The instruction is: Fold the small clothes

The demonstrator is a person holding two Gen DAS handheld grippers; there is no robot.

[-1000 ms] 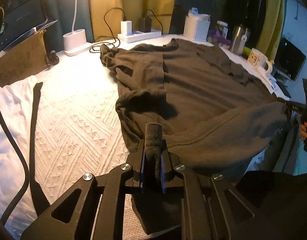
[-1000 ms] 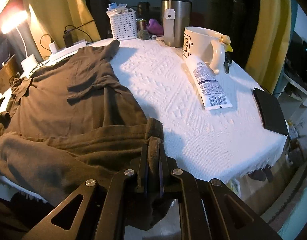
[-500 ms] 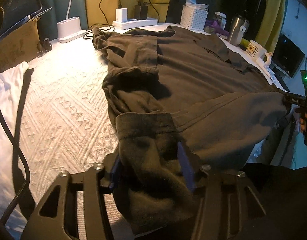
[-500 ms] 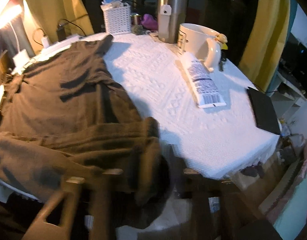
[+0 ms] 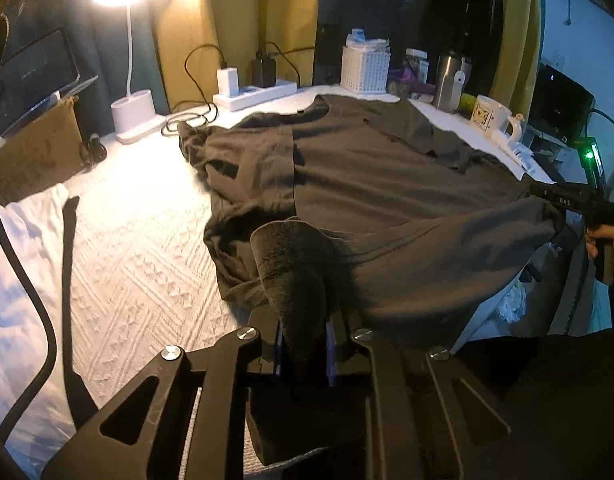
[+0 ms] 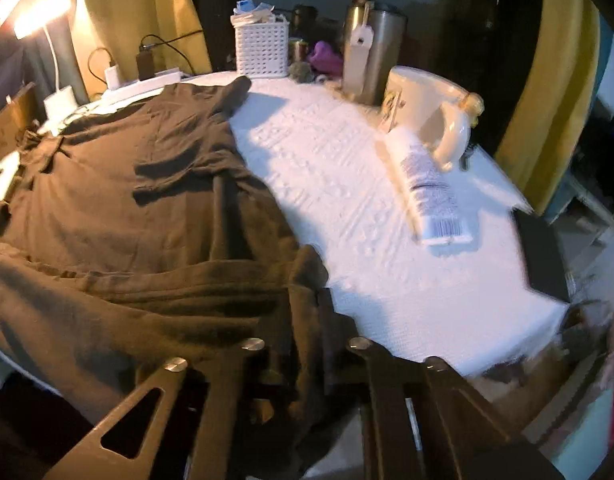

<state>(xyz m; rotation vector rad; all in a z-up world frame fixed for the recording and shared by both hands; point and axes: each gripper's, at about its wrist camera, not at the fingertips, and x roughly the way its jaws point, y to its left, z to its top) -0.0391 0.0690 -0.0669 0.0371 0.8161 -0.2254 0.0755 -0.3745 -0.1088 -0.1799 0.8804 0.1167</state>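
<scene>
A dark brown t-shirt (image 5: 367,176) lies spread on a white textured tablecloth (image 5: 139,240), its sleeves folded inward. My left gripper (image 5: 303,332) is shut on the shirt's near hem corner, which bunches up between the jaws. My right gripper (image 6: 307,336) holds the other hem corner (image 6: 303,280); cloth hangs between its jaws, which stand a little apart. The right gripper also shows at the right edge of the left wrist view (image 5: 563,200), with the hem stretched between the two grippers above the table's near edge.
A lamp (image 5: 135,112), a power strip with chargers (image 5: 255,92), a white basket (image 5: 365,68), a steel tumbler (image 6: 371,56), a mug (image 6: 423,112) and a white tube (image 6: 431,192) stand along the back and right. A black flat object (image 6: 543,256) lies at the right edge.
Both grippers opened and took a fuller bite of the hem, then the left closed again. The hem is lifted slightly higher and both views have drawn back a little.
</scene>
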